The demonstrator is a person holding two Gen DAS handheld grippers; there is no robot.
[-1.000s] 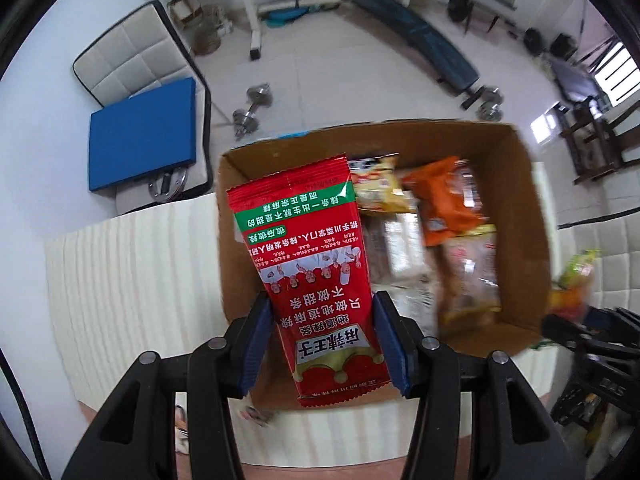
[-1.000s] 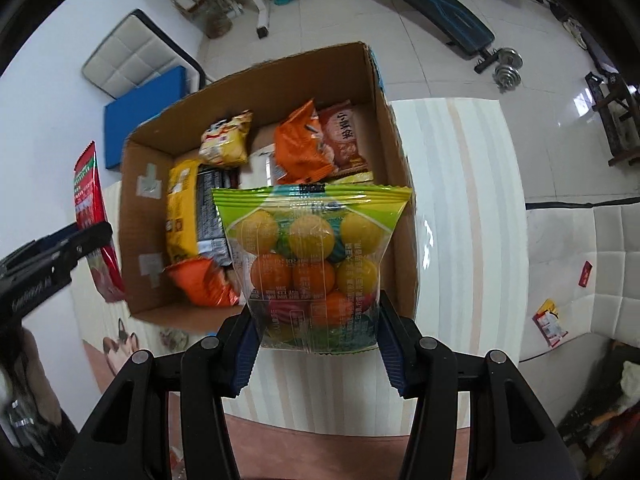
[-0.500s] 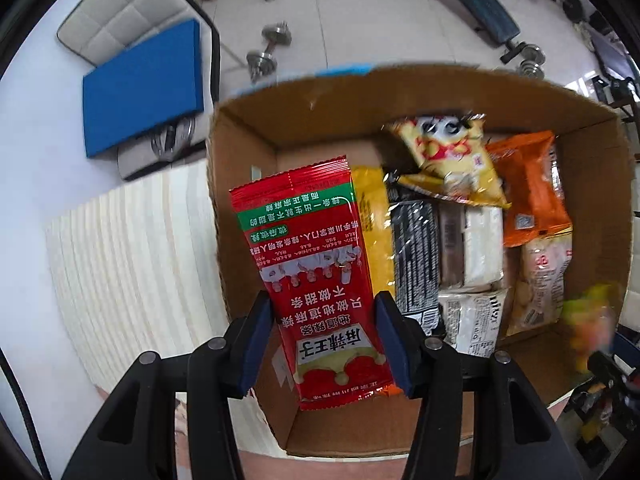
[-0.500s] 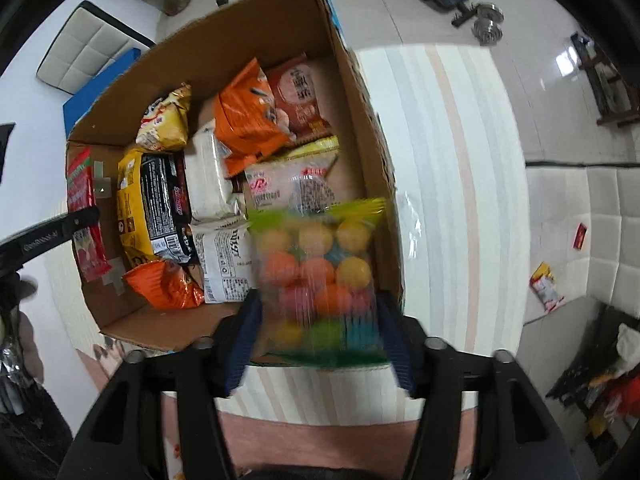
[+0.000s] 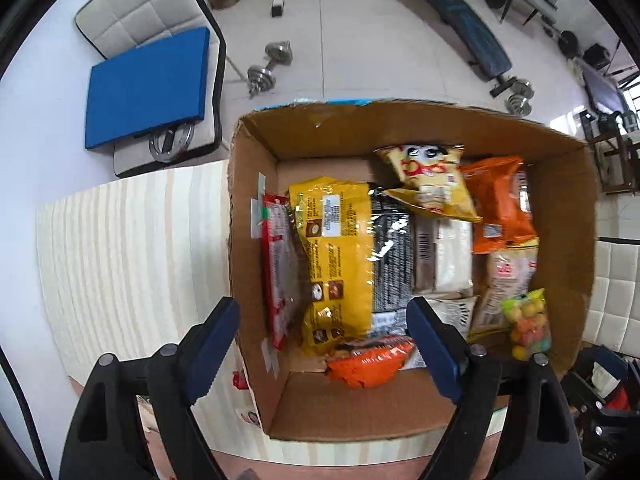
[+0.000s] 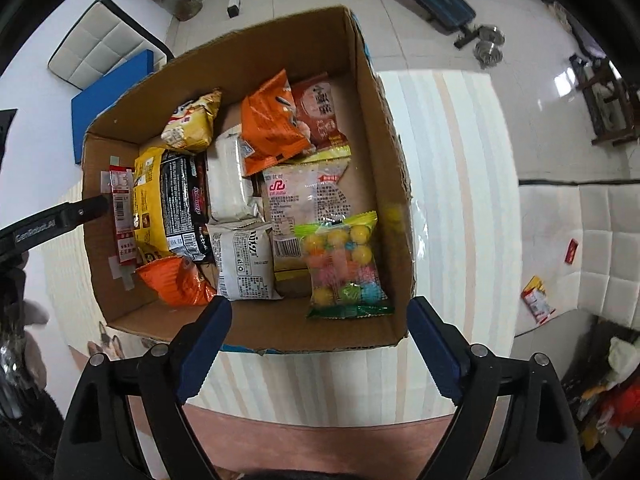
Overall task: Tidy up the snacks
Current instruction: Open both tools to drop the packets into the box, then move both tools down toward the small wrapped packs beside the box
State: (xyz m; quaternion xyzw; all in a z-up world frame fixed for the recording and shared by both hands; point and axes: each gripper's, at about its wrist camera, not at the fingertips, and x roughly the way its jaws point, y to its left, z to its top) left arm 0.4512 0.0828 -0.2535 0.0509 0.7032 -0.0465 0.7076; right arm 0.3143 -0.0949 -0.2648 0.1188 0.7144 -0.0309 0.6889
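Observation:
An open cardboard box [image 5: 568, 200] [image 6: 392, 152] on the striped table holds several snack packs. The red packet [image 5: 276, 272] [image 6: 122, 216] stands on edge against the box's left wall, beside a yellow pack [image 5: 340, 256]. The clear bag of coloured balls [image 6: 344, 264] [image 5: 526, 322] lies at the box's right side. My left gripper [image 5: 326, 344] hangs over the box's near left corner, its jaws opening with nothing gripped. My right gripper [image 6: 316, 340] hovers over the near wall, jaws opening and empty. The left gripper's finger [image 6: 52, 220] shows at the left in the right wrist view.
The striped table [image 5: 120, 248] [image 6: 452, 160] runs on both sides of the box. A blue pad [image 5: 148, 84] lies on a white chair beyond it, with dumbbells [image 5: 268, 64] and a bench [image 5: 456, 20] on the floor. Small packets [image 6: 538, 300] lie on a white cushion at right.
Both grippers have opened and let go. The red packet dropped against the box's left wall, and the bag of coloured balls fell to the box's right side. The left gripper sank closer.

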